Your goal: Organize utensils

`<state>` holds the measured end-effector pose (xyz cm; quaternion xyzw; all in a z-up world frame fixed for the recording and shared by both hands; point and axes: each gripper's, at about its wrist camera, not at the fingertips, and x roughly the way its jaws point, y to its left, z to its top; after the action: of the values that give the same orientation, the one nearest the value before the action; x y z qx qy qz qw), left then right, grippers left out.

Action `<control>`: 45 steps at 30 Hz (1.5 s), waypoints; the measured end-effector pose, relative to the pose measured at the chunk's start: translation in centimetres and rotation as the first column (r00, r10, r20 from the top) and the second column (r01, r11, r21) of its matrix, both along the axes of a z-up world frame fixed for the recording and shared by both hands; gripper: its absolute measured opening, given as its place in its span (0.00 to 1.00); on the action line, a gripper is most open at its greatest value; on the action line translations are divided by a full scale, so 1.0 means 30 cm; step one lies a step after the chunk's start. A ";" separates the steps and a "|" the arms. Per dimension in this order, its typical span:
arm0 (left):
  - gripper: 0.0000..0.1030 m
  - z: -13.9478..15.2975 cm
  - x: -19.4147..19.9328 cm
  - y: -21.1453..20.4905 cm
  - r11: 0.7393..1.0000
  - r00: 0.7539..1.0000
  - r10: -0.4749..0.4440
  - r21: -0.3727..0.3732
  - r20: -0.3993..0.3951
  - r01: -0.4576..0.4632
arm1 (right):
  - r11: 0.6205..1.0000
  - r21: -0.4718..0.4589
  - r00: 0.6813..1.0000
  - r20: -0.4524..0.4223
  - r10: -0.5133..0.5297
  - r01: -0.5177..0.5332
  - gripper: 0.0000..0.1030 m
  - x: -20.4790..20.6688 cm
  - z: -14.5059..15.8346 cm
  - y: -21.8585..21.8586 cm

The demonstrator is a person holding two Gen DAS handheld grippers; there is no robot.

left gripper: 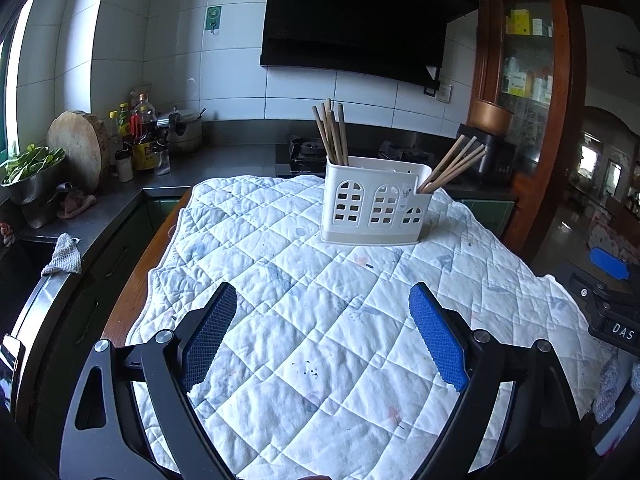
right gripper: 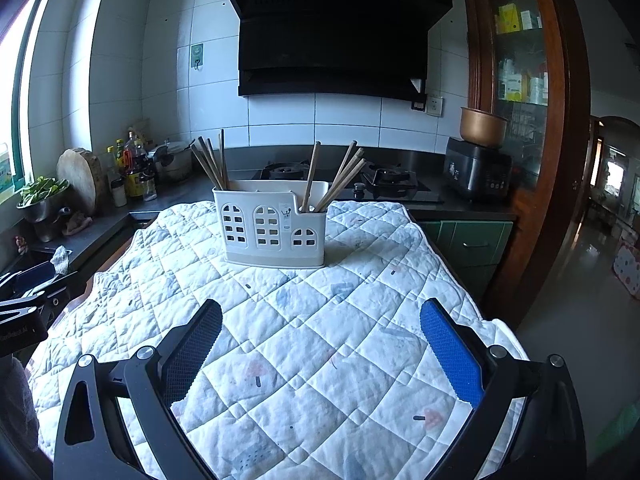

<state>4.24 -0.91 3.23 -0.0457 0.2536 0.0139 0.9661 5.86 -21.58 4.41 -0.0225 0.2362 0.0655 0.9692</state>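
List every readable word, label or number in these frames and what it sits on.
"DAS": white letters on the right gripper body at the edge of the left wrist view; cut off.
Pale lettering on the left gripper body in the right wrist view: too blurred to read.
Range hood brand mark: too small.
Holder sticker: too small.
Bottle labels: blurred.
Green wall sign: unreadable.
Cabinet boxes: unreadable.

Matt white plastic holder [right gripper: 272, 226] carries bare wooden chopsticks [right gripper: 212, 164]; it stands on a soft, rumpled quilted cloth [right gripper: 320, 340]
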 end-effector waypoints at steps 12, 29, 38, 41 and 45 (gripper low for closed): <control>0.85 -0.006 0.002 -0.007 1.000 1.000 -0.010 0.000 -0.011 0.010 | 1.000 0.009 1.000 -0.012 0.008 -0.008 0.93 0.005 -0.011 0.005; 0.85 -0.010 0.003 -0.017 1.000 0.999 -0.028 0.005 -0.021 0.028 | 1.000 0.017 1.000 -0.018 0.025 -0.025 0.93 0.009 -0.010 0.009; 0.85 -0.021 0.004 -0.018 0.999 0.999 -0.036 0.009 -0.030 0.036 | 0.999 0.017 0.999 -0.021 0.030 -0.030 0.93 0.011 -0.013 0.017; 0.85 -0.021 0.007 -0.018 0.999 0.999 -0.039 0.008 -0.032 0.039 | 0.999 0.017 0.999 -0.020 0.028 -0.028 0.93 0.011 -0.012 0.017; 0.85 -0.022 0.008 -0.019 0.999 0.999 -0.038 0.007 -0.034 0.038 | 0.999 0.016 0.999 -0.020 0.033 -0.032 0.93 0.012 -0.013 0.021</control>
<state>4.47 -1.49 2.57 -0.0369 0.2708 -0.0028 0.9619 6.21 -20.97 4.03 -0.0183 0.2451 0.0832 0.9657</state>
